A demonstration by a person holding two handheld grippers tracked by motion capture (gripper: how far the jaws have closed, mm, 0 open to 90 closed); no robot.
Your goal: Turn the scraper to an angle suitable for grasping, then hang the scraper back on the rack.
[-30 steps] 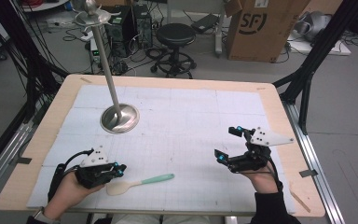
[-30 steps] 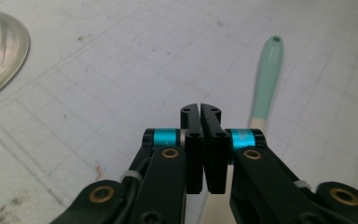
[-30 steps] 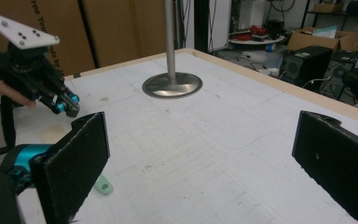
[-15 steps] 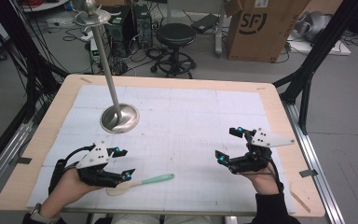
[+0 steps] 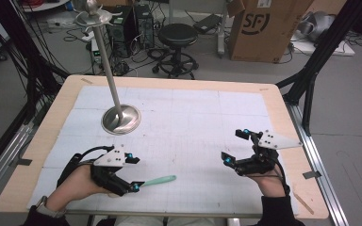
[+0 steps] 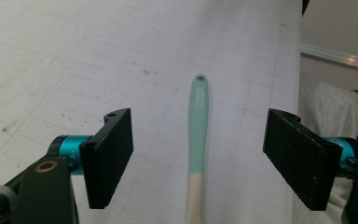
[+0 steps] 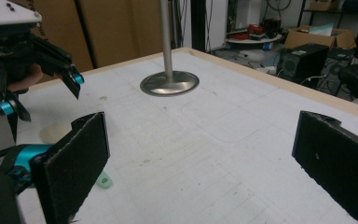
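Near the bench's front-left corner, the left gripper stands wide open, its jaws either side of the spoon lying flat on the bench, not touching it. Near the right edge, the right gripper hovers wide open, empty. The metal stand sits toward the rear left.

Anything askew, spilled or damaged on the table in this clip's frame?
Nothing stands out. The spoon lies flat on the white mat between the open jaws of the left gripper. The metal stand is upright on its round base. The right gripper hangs open over bare mat. The mat shows only light scuffs.
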